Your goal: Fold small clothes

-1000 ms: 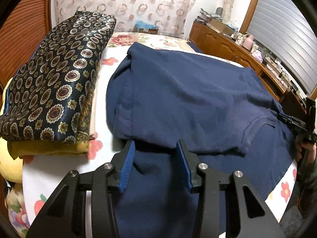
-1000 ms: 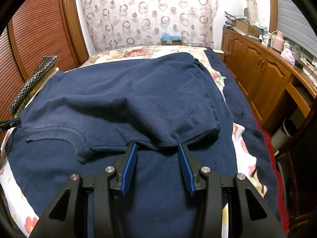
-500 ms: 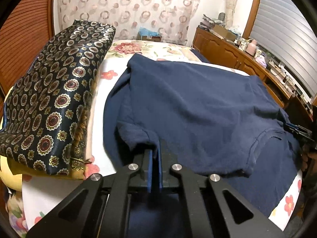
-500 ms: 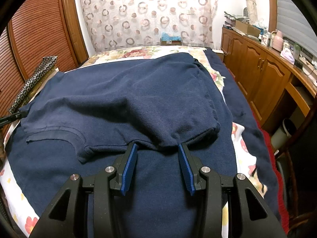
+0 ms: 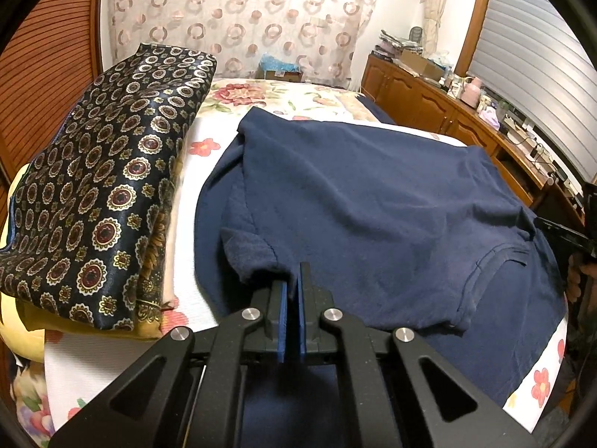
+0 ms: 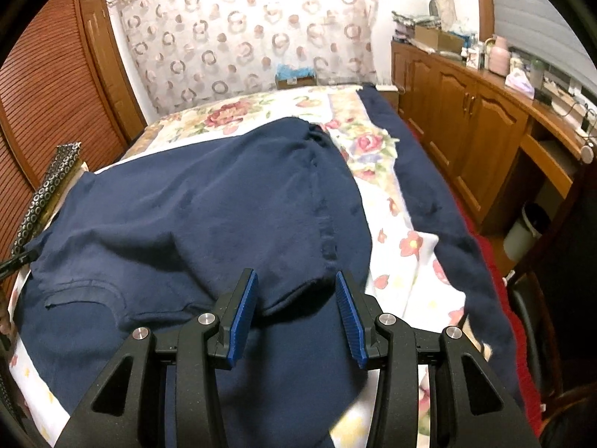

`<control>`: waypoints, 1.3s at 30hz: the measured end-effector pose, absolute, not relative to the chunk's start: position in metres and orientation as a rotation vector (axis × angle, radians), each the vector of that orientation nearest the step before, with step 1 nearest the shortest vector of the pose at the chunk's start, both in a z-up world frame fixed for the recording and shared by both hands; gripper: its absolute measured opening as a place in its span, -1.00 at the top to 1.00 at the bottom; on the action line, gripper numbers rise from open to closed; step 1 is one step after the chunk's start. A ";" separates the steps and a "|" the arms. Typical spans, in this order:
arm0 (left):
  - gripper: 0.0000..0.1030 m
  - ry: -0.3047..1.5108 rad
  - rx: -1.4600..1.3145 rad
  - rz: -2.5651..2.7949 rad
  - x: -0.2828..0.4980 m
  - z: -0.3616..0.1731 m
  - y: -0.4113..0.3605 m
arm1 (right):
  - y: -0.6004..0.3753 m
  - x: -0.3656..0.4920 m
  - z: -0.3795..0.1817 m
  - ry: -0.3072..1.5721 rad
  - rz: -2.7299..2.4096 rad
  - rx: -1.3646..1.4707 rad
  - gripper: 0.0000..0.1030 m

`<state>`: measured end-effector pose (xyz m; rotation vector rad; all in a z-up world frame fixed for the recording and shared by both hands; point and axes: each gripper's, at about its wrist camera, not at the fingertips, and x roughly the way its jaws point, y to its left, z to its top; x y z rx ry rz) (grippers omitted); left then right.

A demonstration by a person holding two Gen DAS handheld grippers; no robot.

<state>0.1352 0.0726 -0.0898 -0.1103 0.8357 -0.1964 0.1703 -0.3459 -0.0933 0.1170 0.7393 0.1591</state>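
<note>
Navy knit fabric: a dark blue garment point(image 5: 373, 205) lies spread on the bed point(image 5: 231, 142), over the flowered sheet, already doubled once so that an upper layer rests on a lower one. Left hand-held gripper point(image 5: 291, 291): blue pads drawn close together, pinching the sleeve-side corner of the upper layer; this corner is held so that the layer can, by judgement, be lifted and carried across. Right hand-held gripper point(image 6: 296, 298): jaws wide apart, straddling the opposite corner of the same near edge without closing on it, apparently placed for a matching grasp so both ends of the edge rise together. Neck opening point(image 6: 86, 295) lies toward the left gripper's side in the right wrist view. Long axis of the garment: across the bed, running from one gripper to the other; its folded near edge faces the person. A patterned cushion point(image 5: 104, 186) sits beside the garment at the left, apart from it.
</note>
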 end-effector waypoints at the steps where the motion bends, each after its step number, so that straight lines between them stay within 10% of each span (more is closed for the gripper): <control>1: 0.89 0.837 -0.108 -0.197 0.136 -0.090 0.072 | -0.345 0.175 -0.096 0.749 0.157 0.119 0.13; 4: 0.94 0.817 -0.100 -0.220 0.134 -0.086 0.069 | -0.342 0.183 -0.094 0.756 0.170 0.119 0.15; 6: 0.95 0.794 -0.084 -0.245 0.129 -0.080 0.065 | -0.341 0.187 -0.092 0.749 0.200 0.110 0.82; 22: 0.95 0.622 -0.148 -0.275 0.072 -0.016 0.096 | -0.356 0.082 -0.007 0.469 0.309 0.111 0.86; 39: 0.84 0.776 -0.149 -0.214 0.044 -0.074 0.108 | -0.355 0.049 -0.084 0.734 0.267 0.080 0.65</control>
